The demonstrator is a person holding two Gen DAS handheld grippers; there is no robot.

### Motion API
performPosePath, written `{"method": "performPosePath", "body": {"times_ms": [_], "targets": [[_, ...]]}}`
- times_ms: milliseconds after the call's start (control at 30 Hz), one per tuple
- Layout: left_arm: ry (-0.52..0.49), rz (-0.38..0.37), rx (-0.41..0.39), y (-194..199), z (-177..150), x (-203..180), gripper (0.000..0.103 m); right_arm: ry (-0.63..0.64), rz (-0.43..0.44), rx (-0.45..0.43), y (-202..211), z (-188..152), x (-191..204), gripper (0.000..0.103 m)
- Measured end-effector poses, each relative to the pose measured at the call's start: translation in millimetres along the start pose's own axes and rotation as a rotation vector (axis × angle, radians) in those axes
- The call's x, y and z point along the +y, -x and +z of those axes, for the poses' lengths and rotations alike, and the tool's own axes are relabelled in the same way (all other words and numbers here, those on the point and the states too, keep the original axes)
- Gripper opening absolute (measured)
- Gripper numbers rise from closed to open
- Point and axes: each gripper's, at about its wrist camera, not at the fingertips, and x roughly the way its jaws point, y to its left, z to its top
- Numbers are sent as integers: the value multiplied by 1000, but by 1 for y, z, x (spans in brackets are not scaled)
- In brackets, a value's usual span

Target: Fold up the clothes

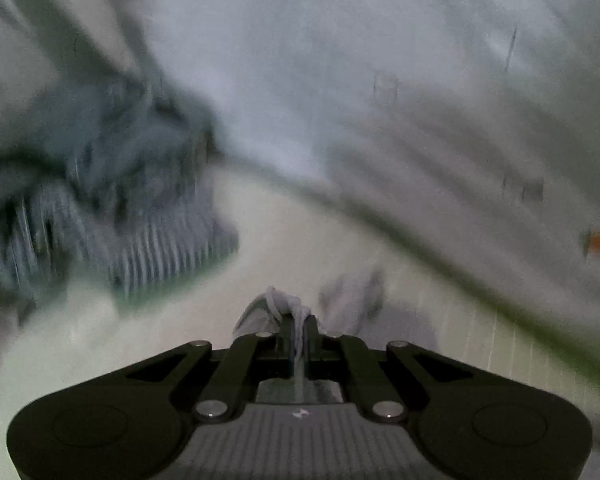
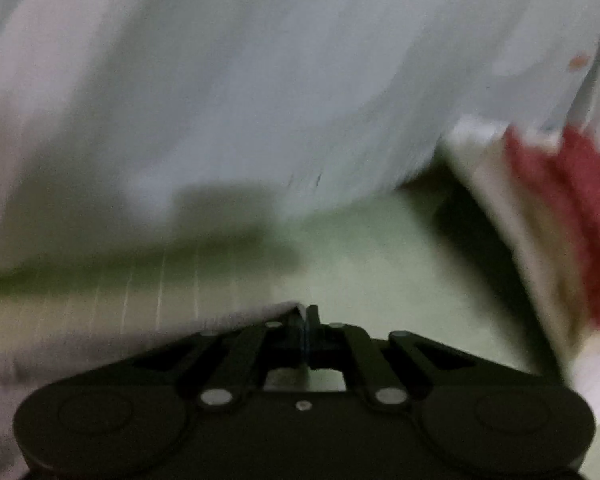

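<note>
Left claw [image 1: 298, 326] and right claw [image 2: 304, 314] each pinch an edge of the thin, limp pale-grey cloth garment [image 1: 340, 60]; best gripped at corners.

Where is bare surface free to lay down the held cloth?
Left wrist view: a bare green mat strip between the gray striped garment and the pale cloth. Right wrist view: a green patch between that cloth and the red-and-white textile. Elsewhere cloth covers everything. Both tongs, left and right, grip cloth.
</note>
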Motion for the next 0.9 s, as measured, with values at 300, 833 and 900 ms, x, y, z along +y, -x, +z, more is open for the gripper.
{"method": "performPosePath", "body": {"times_ms": [300,833,900], "targets": [[-10,-29,-354,76,63,-3,4,-57,-56,-367,121,52,-36,1],[85,138,-121,95,-84,132,4,-193,-125,-105,189,-147,-78,1],[89,165,-47,89,-109,146,4,-229,-118,-31,187,-179,-81,1]]}}
